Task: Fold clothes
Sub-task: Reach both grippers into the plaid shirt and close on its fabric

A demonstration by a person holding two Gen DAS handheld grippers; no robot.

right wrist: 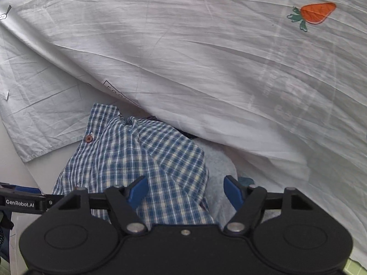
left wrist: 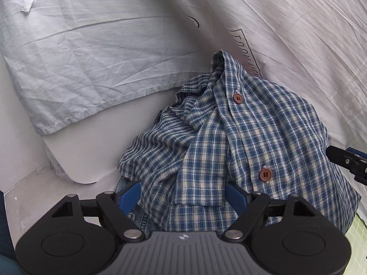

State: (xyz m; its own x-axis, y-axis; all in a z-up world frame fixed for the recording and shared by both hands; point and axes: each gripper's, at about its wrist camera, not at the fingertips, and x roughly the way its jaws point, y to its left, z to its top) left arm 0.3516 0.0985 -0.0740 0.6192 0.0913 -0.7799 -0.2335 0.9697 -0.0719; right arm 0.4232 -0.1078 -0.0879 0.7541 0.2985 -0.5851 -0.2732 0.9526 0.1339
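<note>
Blue-and-cream plaid cotton: the shirt [left wrist: 240,142] lies crumpled at lower centre of both wrist views, resting against a white sheet [right wrist: 206,57] with an orange carrot print [right wrist: 317,12] at upper right. We note the left gripper [left wrist: 187,194] spread apart with shirt fabric between its blue pads [left wrist: 129,194], no squeeze visible. The right gripper [right wrist: 187,191] likewise stands released, straddling the shirt's edge and a pale fuzzy cloth [right wrist: 220,167]. Denim [left wrist: 140,220] shows under the shirt at the bottom of the left view.
</note>
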